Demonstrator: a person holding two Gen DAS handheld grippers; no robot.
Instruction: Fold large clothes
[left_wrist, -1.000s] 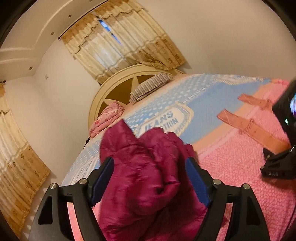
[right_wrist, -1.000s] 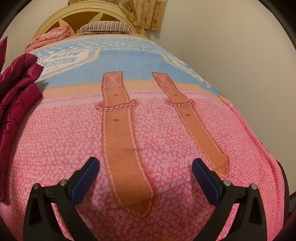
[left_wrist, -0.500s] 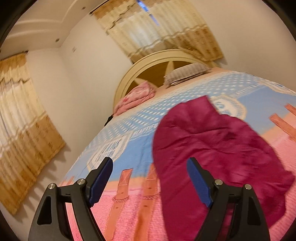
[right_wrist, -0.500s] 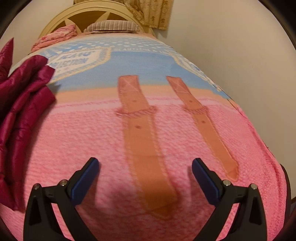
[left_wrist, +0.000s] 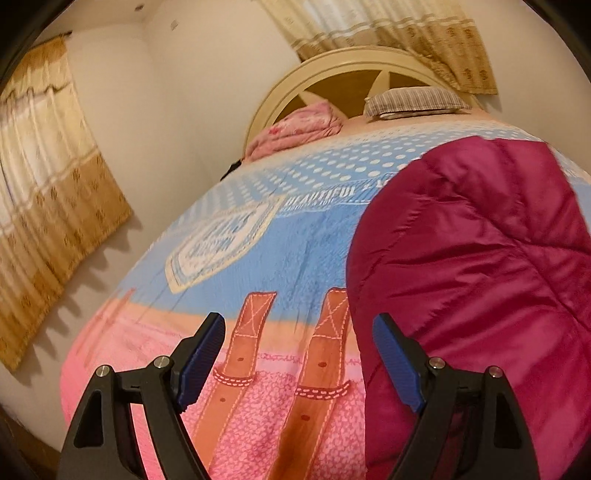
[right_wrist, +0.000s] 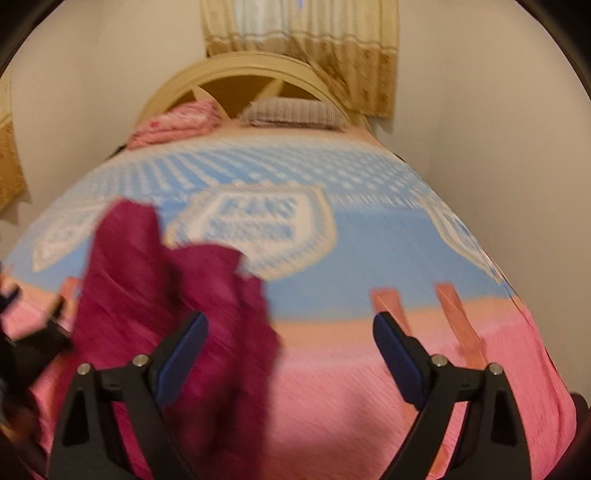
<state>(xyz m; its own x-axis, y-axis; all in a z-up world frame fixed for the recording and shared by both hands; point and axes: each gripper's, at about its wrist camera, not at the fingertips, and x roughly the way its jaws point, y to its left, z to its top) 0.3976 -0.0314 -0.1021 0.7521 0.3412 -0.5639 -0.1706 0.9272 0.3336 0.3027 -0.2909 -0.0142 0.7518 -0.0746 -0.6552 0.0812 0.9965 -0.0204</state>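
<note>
Two views. Left wrist: left gripper (left_wrist: 298, 363) released — magenta jacket (left_wrist: 480, 266) at three o'clock on the bedspread (left_wrist: 295, 243), unheld. Right wrist: right gripper (right_wrist: 290, 352) closing on nothing, jacket at nine o'clock; slick fabric may slip — pinching too little.

Blue, pink and orange printed bedspread (left_wrist: 303, 258) with white dots, badge motifs and brown strap motifs, spread flat over bed. Cream arched wooden headboard (left_wrist: 354, 62) at far end, against wall. Grey striped pillow (left_wrist: 413, 99) lying against headboard. Folded pink floral blanket (left_wrist: 295, 129) just beside pillow, at bed corner. Beige patterned curtains (left_wrist: 48, 184) hanging on side wall and behind headboard.
</note>
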